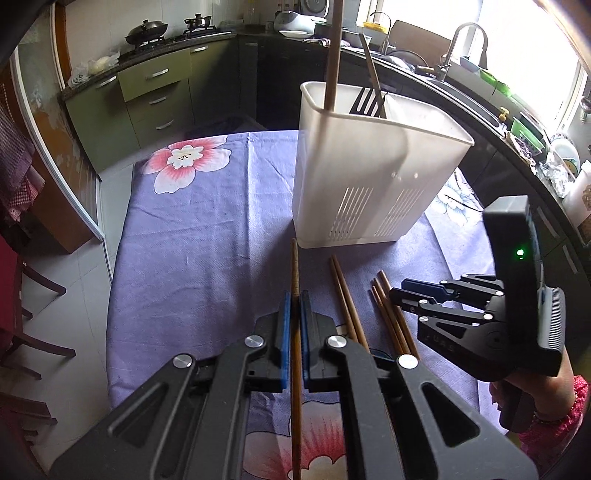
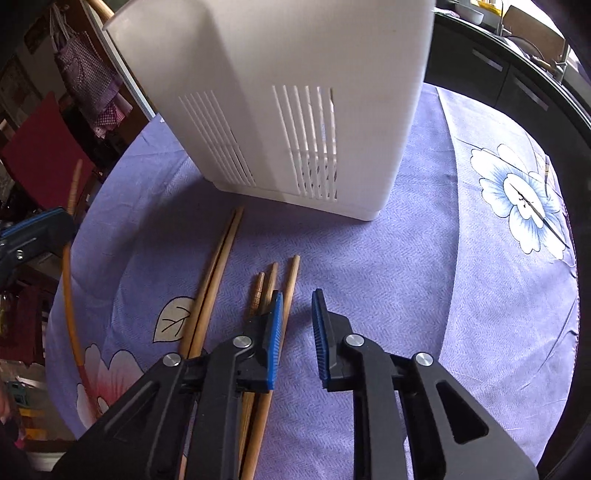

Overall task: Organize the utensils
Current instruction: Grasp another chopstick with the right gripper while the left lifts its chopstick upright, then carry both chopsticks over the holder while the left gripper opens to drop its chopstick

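- On a table draped in a purple flowered cloth (image 1: 207, 229), a white plastic holder (image 1: 373, 177) stands upright.
- Left gripper (image 1: 294, 306) clamps one chopstick (image 1: 295, 266).
- Right gripper (image 2: 297, 306), jaws narrowly apart and empty, hovers beside loose chopsticks (image 2: 218, 266) lying before the holder.

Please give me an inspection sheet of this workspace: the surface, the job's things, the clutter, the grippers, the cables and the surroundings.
Surface: table under a purple flowered cloth.
Job's things: white utensil holder upright, holding a wooden handle and a dark slotted spatula; five loose chopsticks lying in front of it.
Clutter: nothing seen.
Grippers: left gripper shut on one chopstick; right gripper open, low over the loose chopsticks, nothing between its pads.
Cables: nothing seen.
Surroundings: kitchen counter, stove with a wok, sink faucet, bright window.
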The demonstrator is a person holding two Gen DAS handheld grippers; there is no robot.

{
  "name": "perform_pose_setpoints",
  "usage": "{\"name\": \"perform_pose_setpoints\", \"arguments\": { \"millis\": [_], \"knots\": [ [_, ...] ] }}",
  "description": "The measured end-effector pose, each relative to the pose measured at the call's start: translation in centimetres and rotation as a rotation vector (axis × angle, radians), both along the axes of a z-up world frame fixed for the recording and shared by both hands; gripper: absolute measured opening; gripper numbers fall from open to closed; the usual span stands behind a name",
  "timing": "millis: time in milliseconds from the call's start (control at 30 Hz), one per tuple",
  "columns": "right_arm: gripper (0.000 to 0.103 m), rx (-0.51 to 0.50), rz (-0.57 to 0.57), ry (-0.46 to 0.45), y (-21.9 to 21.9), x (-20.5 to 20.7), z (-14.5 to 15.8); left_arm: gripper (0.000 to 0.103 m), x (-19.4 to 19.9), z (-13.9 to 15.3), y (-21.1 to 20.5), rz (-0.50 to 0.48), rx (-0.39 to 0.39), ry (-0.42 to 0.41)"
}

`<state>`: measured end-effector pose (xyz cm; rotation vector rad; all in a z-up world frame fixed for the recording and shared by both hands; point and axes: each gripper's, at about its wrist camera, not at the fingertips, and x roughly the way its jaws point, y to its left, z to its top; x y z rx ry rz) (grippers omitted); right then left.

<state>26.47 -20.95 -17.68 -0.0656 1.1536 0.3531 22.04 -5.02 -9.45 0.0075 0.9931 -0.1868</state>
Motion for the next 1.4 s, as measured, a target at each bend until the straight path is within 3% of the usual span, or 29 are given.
{"name": "perform_pose_setpoints", "arguments": {
  "millis": [300, 500, 667, 1033, 1300, 1400],
  "knots": [
    [0.008, -0.094, 0.012, -0.046, 3.8, -0.8, -0.8, 0.005, -0.8, 0.4, 0.3, -0.014, -0.01, -0.015],
    [0.006, -0.041, 0.0, -0.048, 3.4, -0.8, -0.7, 0.005, -1.1, 1.0, 0.5, -0.022, -0.013, -0.029],
    [0.006, 0.047, -0.015, -0.102, 0.9, -1.9, 2.7, 0.005, -1.5, 2.1, 0.4, -0.032, -0.012, -0.048],
    [0.006, 0.231, -0.051, -0.344, -4.4, -8.1, 13.3, 0.005, -3.2, 5.1, 0.4, -0.054, -0.009, -0.111],
    [0.006, 0.253, -0.029, -0.428, -6.3, -12.3, 16.7, 0.005, -4.4, 7.2, 0.2, -0.074, -0.007, -0.158],
    [0.006, 0.262, -0.03, -0.439, -6.4, -12.8, 16.7, 0.005, -4.6, 7.7, -0.3, -0.08, -0.005, -0.168]
  ]
}}
